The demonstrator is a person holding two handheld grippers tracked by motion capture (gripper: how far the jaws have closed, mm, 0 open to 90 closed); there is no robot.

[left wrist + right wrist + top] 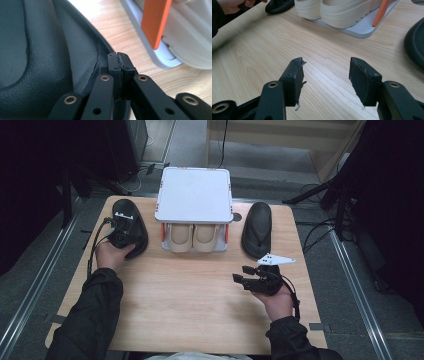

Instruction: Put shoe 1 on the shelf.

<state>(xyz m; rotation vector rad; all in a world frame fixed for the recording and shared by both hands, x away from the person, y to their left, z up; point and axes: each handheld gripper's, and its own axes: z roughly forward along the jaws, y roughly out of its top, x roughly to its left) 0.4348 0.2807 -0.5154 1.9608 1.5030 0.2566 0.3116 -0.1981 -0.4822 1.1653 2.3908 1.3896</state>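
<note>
A black shoe [138, 227] lies at the table's left, and my left gripper [123, 221] rests on it, held by a hand. In the left gripper view its jaws [117, 56] are pressed together, shut, with nothing seen between them, their tips over the shoe's leather edge [37, 50]. A second black shoe [257, 227] lies at the right. My right gripper [239, 274] hovers over bare wood in front of that shoe. Its jaws [325, 65] stand open and empty, and the shoe's rim [415, 47] shows at the right edge.
A white two-level rack [194, 195] with orange posts [156, 20] stands at the back centre, with a pair of cream shoes [192, 237] on its lower shelf [362, 30]. The wooden table [200, 295] ends just behind the rack. Floor rails run along both sides.
</note>
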